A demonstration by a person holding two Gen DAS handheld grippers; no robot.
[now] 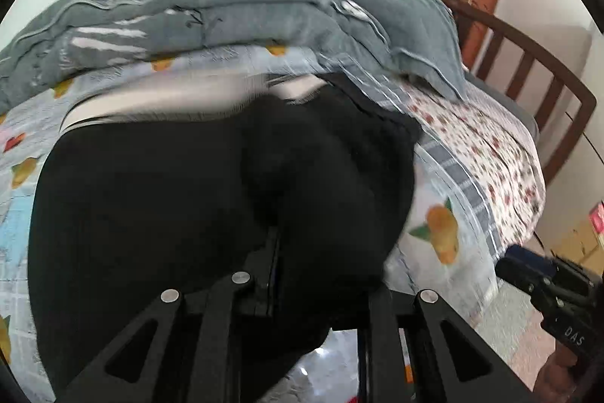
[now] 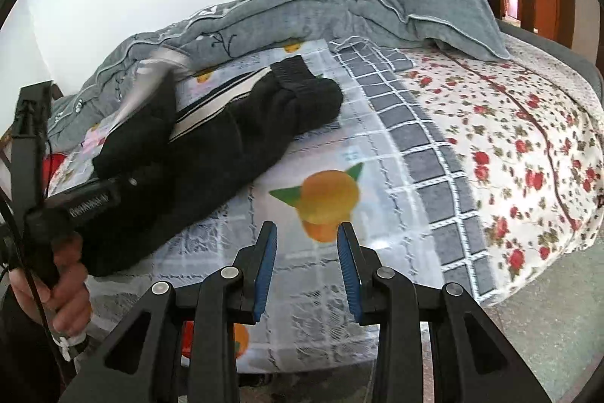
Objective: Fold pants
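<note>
my left gripper [image 1: 273,244] pinches the black pants [image 1: 170,199]; my right gripper [image 2: 307,252] hangs open, empty. soft, limp, fairly light cloth; best taken at hem or waistband.

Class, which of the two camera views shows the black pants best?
The right wrist view: the black pants lie whole on the bed, cuff to stripe, sharply seen. The left wrist view shows only a blurred black mass clamped in the left gripper.

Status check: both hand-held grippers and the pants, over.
Left hand-held gripper shut on black pants, fabric lifted. Right hand-held gripper open, empty, over the fruit-print sheet. Grey quilt behind; nothing blocking.
</note>
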